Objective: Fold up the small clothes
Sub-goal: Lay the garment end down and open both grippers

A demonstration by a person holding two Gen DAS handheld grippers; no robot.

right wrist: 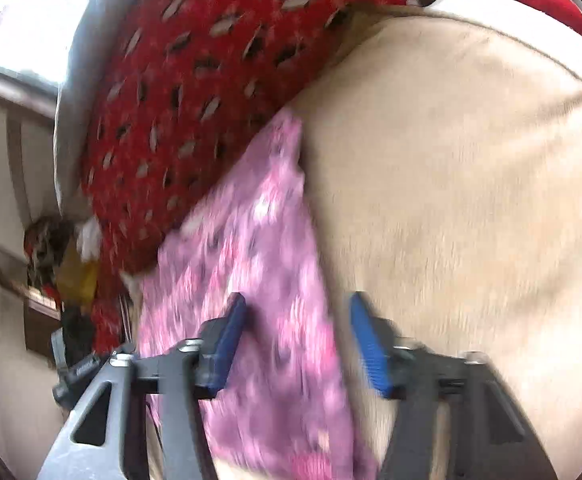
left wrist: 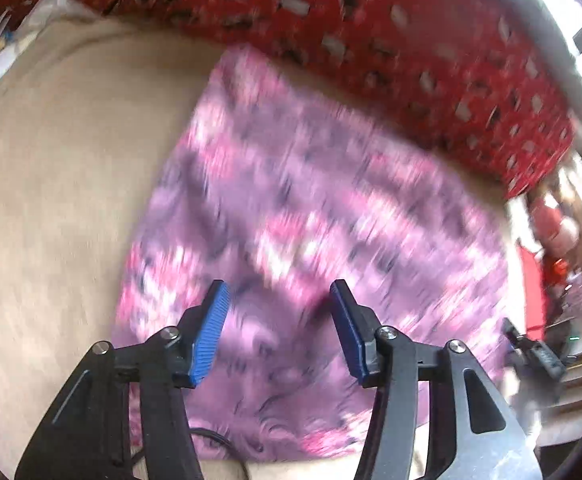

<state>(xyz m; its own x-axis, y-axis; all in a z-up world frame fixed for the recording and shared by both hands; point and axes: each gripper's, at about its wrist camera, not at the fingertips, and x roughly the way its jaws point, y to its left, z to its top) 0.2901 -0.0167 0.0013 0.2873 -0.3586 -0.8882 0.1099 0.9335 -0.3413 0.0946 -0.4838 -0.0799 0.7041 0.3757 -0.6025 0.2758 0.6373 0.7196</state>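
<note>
A small pink and purple patterned garment (left wrist: 311, 216) lies flat on a beige cover (left wrist: 59, 184), blurred by motion. My left gripper (left wrist: 279, 286) hovers over the garment's near part, its blue pads (left wrist: 211, 336) apart with nothing pressed between them. In the right wrist view the same garment (right wrist: 259, 248) runs as a long strip. My right gripper (right wrist: 297, 300) stands open above it, the left pad (right wrist: 227, 340) over the cloth and the right pad over the beige cover (right wrist: 451, 200). The garment's right edge passes between the fingers.
A red patterned cloth (left wrist: 391, 40) bulks along the far side of the garment, seen also as the red cloth (right wrist: 195, 92). A bright window (right wrist: 35, 16) and cluttered shelves (right wrist: 51, 264) lie beyond. A black device part (left wrist: 535, 352) shows at the right edge.
</note>
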